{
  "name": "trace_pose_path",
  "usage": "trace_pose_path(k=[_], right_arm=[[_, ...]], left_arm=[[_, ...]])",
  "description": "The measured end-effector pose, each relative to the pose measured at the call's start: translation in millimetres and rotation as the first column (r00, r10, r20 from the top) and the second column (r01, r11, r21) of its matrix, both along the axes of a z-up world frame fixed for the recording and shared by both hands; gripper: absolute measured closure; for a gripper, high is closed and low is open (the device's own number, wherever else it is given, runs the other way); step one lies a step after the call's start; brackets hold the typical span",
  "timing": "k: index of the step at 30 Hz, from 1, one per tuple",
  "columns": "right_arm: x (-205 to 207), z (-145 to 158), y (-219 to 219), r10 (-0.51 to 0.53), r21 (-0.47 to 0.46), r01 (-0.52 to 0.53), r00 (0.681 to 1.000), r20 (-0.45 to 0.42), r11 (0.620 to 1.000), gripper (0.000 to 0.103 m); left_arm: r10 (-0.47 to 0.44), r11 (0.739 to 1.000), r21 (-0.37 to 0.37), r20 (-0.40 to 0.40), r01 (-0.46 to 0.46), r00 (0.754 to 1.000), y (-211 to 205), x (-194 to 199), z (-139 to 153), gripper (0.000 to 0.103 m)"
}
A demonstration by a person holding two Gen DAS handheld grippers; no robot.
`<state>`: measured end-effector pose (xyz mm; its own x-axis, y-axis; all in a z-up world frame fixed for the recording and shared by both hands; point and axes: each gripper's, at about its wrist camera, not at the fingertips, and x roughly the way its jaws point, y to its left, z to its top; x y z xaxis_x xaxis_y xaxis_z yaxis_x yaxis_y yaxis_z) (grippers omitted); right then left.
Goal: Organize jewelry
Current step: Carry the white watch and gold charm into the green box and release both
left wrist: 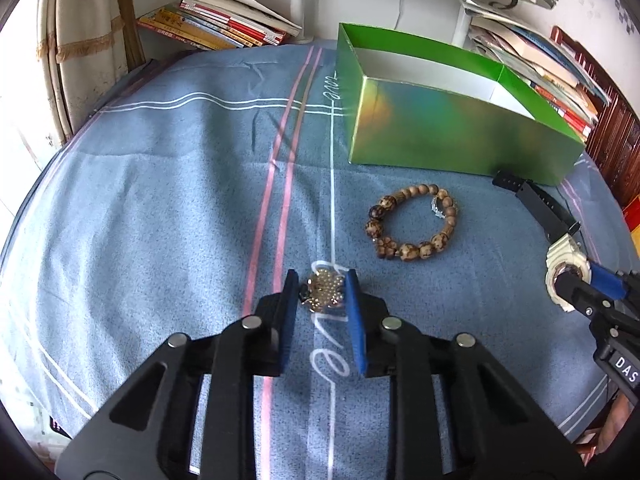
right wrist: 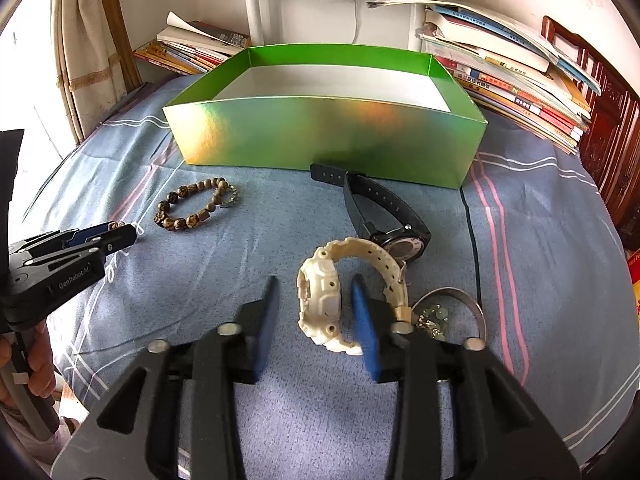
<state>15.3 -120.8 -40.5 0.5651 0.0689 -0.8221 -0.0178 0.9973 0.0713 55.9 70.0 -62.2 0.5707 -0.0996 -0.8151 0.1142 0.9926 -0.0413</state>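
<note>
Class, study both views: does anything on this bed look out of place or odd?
Yes. The shiny green cardboard box holds no jewelry, while the brown wooden bead bracelet, black strap watch and cream plastic watch lie scattered on the blue bedspread.

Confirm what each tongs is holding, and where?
Left tongs pinch the beaded ornament by its opposite edges. Right tongs straddle the white watch at its case; whether they grip it cannot be told.
</note>
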Motion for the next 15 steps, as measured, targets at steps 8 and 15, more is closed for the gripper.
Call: trace_pose_path(k=[8,15], right_arm=[[-3,11,-6,0.002,0.029,-0.003,1.000,0.021,1.000,0.085],[-8,35,-12,0.014,0.064,-0.019,0.997,0.080,0.998,0.085]], left_arm=[[-0.004,1.000,0.011,0.027,0.004,1.000,-3,-4,11,0.081],[-0.033,0.999,0.016,0.048,0.032,0.998,-14,-8,22,0.081]])
